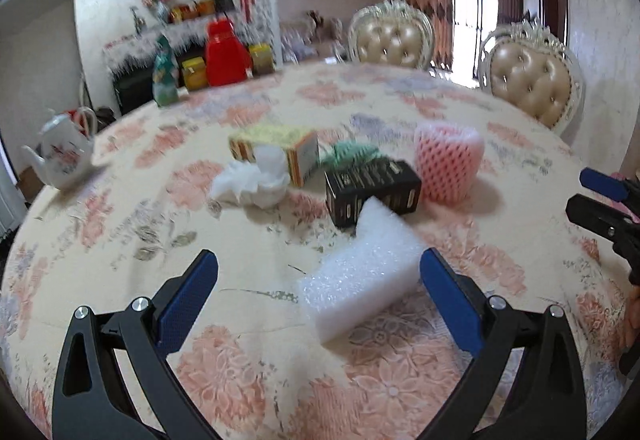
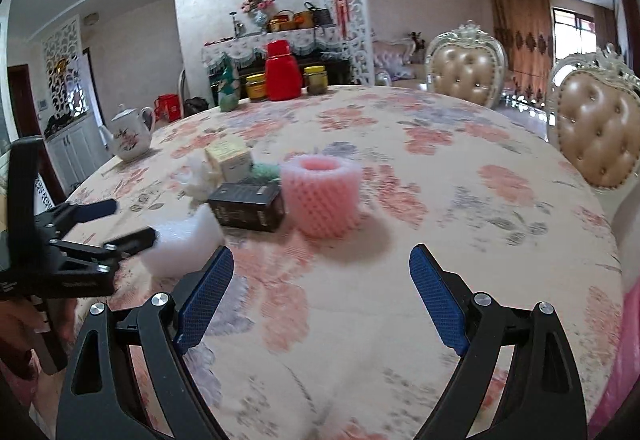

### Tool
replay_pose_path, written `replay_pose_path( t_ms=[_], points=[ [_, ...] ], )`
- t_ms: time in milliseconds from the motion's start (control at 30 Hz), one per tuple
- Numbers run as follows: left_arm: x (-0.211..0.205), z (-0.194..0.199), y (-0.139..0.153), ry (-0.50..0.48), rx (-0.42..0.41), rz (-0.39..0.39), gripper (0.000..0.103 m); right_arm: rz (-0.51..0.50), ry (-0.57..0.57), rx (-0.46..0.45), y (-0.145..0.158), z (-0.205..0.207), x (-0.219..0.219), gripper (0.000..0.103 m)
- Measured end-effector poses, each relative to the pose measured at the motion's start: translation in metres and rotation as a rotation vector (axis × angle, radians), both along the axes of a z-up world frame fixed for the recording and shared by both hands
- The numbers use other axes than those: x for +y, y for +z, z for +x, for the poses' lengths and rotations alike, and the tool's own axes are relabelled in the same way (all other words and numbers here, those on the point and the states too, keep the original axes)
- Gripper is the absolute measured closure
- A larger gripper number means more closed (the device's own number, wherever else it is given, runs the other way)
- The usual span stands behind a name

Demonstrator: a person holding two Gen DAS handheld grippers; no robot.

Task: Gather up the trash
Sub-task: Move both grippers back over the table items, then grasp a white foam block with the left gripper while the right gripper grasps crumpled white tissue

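Both grippers angled down over the floral table. Left gripper: jaws spread, nothing pinched; white foam block lies between the fingers, untouched. Right gripper: jaws fully spread, empty. Black box touches the foam's far end; pink foam net sleeve upright just beside the box, crumpled tissue on its other side.

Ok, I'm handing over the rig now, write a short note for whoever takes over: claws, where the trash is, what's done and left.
Left claw: open, empty, the white foam block lies just ahead between its fingers, untouched.
Right claw: open, empty, facing the pink foam net sleeve.
Trash clustered mid-table: black box, yellow box, crumpled white tissue, green scrap.
Done: nothing visibly collected.
Left: everything. No bin in view.
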State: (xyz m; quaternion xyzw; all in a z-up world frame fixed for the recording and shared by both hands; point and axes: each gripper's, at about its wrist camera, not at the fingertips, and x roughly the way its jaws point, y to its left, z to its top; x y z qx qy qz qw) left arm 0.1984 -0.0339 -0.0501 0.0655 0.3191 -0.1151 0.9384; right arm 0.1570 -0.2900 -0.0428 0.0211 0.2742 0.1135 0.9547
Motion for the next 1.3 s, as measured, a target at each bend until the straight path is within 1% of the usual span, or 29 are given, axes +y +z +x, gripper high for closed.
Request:
replay_pose_path(
  t_ms=[133,233,267,300,333,400,467,533,567,633,700,800,833,967,1100,1233,1300],
  points=[
    [-0.008,0.019,-0.009,-0.035,0.056,-0.036,0.005,-0.015,0.012,0.012,0.000,0.010,0.008,0.018],
    [-0.016,0.024,-0.014,-0.062,0.086,-0.065,0.005,-0.029,0.008,0.023,-0.001,0.017,0.008,0.018],
    [-0.018,0.025,-0.017,-0.077,0.105,-0.074,0.014,-0.028,0.008,0.028,-0.002,0.019,0.007,0.018],
    [-0.020,0.026,-0.020,-0.101,0.128,-0.088,0.042,-0.027,0.008,0.035,-0.003,0.023,0.007,0.018],
    [-0.021,0.026,-0.023,-0.125,0.151,-0.098,0.054,-0.027,0.010,0.040,-0.004,0.025,0.008,0.018],
    [-0.019,0.023,-0.023,-0.140,0.151,-0.116,0.065,-0.029,0.016,0.051,-0.006,0.030,0.013,0.018],
    [-0.013,0.014,-0.018,-0.121,0.099,-0.122,0.067,-0.035,0.029,0.057,-0.007,0.035,0.020,0.018],
    [0.003,0.004,-0.009,-0.052,0.014,-0.132,0.067,-0.048,0.053,0.061,-0.009,0.041,0.032,0.018],
    [0.011,0.002,-0.006,-0.015,-0.013,-0.132,0.067,-0.058,0.071,0.063,-0.009,0.044,0.042,0.018],
    [0.026,-0.002,-0.002,0.067,-0.073,-0.126,0.067,-0.074,0.103,0.062,-0.010,0.050,0.058,0.018],
    [0.047,-0.006,0.002,0.179,-0.139,-0.135,0.067,-0.088,0.136,0.062,-0.010,0.057,0.075,0.018],
    [0.068,-0.010,0.011,0.330,-0.242,-0.124,0.067,-0.106,0.195,0.071,-0.012,0.073,0.107,0.018],
    [0.075,-0.012,0.014,0.374,-0.270,-0.133,0.067,-0.110,0.210,0.074,-0.012,0.078,0.116,0.018],
    [0.099,-0.017,0.021,0.511,-0.324,-0.178,0.067,-0.115,0.266,0.089,-0.013,0.102,0.156,0.019],
    [0.123,-0.023,0.025,0.608,-0.353,-0.229,0.067,-0.135,0.311,0.084,-0.010,0.130,0.192,0.022],
    [0.130,-0.027,0.024,0.631,-0.341,-0.245,0.066,-0.144,0.315,0.133,-0.018,0.160,0.215,0.026],
    [0.129,-0.024,0.022,0.621,-0.326,-0.237,0.066,-0.125,0.321,0.178,-0.025,0.175,0.223,0.033]
  ],
)
